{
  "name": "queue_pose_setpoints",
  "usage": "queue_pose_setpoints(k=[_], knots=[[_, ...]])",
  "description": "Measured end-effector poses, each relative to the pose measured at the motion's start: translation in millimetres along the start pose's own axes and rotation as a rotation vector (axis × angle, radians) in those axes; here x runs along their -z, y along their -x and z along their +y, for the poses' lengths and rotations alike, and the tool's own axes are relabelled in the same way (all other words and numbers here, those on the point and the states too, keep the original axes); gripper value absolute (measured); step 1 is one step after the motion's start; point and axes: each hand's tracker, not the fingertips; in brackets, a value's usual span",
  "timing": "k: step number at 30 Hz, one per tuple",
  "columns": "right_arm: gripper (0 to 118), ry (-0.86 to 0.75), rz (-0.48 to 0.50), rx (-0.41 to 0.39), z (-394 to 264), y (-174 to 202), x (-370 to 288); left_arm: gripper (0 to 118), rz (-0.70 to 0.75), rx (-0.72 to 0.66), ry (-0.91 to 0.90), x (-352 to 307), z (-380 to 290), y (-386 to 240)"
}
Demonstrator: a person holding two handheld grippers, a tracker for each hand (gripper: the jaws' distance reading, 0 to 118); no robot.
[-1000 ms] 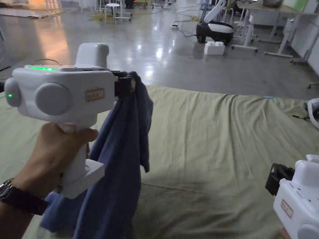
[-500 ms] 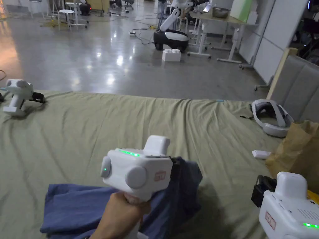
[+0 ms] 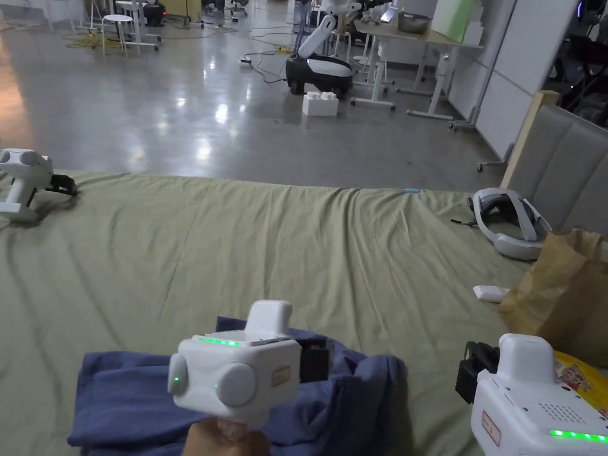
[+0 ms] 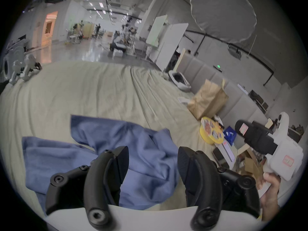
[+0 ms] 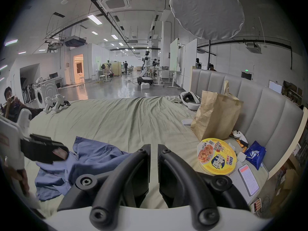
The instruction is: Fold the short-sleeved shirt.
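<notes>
The blue short-sleeved shirt (image 3: 130, 392) lies crumpled on the green sheet (image 3: 297, 249) at the bed's near edge. My left gripper (image 3: 314, 361) hovers just above the shirt's right part. In the left gripper view its jaws stand wide apart (image 4: 153, 153), with the shirt (image 4: 146, 151) loose beneath them. My right gripper (image 3: 472, 371) is off to the right of the shirt, over bare sheet. In the right gripper view its jaws (image 5: 154, 147) are nearly together with nothing between them, and the shirt (image 5: 93, 158) lies to their left.
A brown paper bag (image 3: 564, 297), a white headset (image 3: 510, 222) and a small white remote (image 3: 490, 293) sit at the bed's right side by the grey headboard (image 3: 564, 160). A yellow noodle bowl (image 5: 216, 156) and a phone (image 5: 248, 179) lie nearby. A spare gripper (image 3: 24, 178) rests far left.
The left gripper came down from holding the shirt up in the air to the bed and opened; the shirt now lies loose on the sheet. The head camera also shifted.
</notes>
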Motion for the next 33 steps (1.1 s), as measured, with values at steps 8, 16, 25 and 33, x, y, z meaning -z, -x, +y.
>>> queue_pose_setpoints(k=[8,16,25,33], knots=[[11,-0.066,0.05,-0.023,14.6,37.2,-3.5,71,0.229,0.106,-0.299,-94.6,10.0,43.2],[11,-0.171,0.085,-0.043,22.0,83.3,-4.4,68,0.523,0.199,-0.47,-157.0,-10.4,67.6],[11,-0.218,0.102,-0.047,25.3,111.8,-0.1,2,0.67,0.14,-0.55,-171.1,-41.6,92.5],[11,-0.235,0.103,-0.046,25.8,122.1,-0.3,1,0.68,0.084,-0.517,-178.5,-53.5,108.1]])
